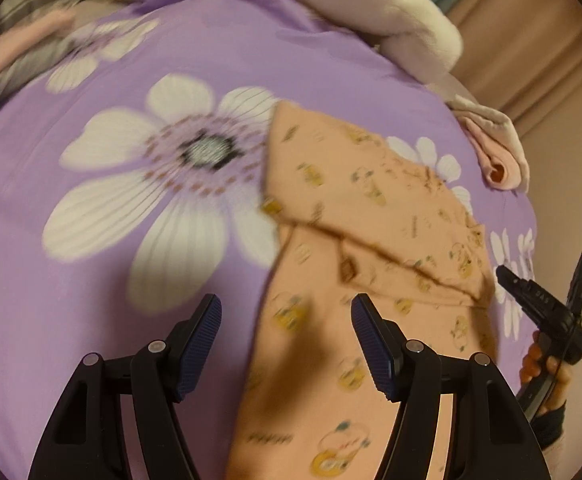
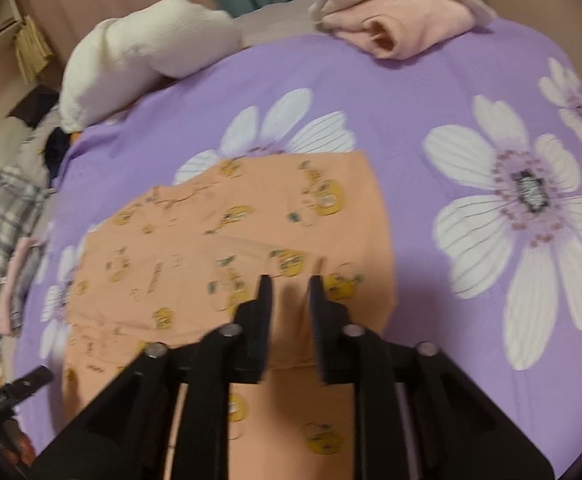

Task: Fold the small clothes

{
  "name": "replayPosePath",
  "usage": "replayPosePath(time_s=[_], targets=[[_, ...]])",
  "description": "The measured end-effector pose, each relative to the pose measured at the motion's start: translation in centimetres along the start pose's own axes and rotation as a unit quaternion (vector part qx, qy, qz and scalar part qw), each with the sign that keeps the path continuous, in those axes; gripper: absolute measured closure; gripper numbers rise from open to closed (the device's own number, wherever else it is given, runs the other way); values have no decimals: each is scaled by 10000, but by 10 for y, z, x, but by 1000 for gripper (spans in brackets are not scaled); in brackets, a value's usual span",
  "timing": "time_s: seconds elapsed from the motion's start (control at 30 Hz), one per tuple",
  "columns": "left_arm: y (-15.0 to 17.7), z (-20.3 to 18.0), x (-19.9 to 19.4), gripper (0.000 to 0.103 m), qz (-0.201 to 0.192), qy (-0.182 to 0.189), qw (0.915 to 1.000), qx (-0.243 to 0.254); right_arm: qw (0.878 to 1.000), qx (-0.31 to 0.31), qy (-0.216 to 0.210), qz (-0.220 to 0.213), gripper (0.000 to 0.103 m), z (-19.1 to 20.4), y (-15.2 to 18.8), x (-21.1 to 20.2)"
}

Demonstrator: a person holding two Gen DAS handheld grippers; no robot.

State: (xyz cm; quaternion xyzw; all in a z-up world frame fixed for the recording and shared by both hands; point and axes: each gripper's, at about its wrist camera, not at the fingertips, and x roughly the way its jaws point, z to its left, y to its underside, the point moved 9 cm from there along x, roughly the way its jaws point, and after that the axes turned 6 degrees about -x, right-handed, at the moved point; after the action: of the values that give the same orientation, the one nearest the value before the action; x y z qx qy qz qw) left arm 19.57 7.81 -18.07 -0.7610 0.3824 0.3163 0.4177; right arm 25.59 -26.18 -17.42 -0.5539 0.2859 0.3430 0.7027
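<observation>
Both tongs [image 1: 287, 312] [image 2: 289, 280] seemingly empty above garment [image 2: 227, 240].

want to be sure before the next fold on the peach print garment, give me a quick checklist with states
1. Left claw empty, fingers apart: ok.
2. Right claw empty: ok, a narrow gap shows between its fingers and no cloth in it.
3. Peach garment lying on the purple flowered sheet, partly folded: ok, one flap lies over the rest.
4. Garment smooth under that flap: cannot tell, the views are blurred.
5. Folded pink item apart from the garment: ok.
6. Both claws above the garment, not pressing on it: cannot tell.
</observation>
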Motion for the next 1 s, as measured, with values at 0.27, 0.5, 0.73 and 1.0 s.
replayPosePath(time_s=[0.27, 0.5, 0.73, 1.0], targets=[[-28, -51, 37, 37, -181, -178, 9959, 864, 9957, -830, -363, -172, 82, 42, 2, -2], [-14, -56, 73, 41, 69, -592, 9901, 1271, 9953, -898, -232, 263, 86, 40, 32, 28], [-7, -52, 75, 41, 106, -763, 9861, 1474, 9962, -719, -415, 251, 84, 32, 36, 28], [5, -43, 40, 41, -122, -844, 9872, 1349, 9969, -437, -654, 67, 68, 22, 49, -12]])
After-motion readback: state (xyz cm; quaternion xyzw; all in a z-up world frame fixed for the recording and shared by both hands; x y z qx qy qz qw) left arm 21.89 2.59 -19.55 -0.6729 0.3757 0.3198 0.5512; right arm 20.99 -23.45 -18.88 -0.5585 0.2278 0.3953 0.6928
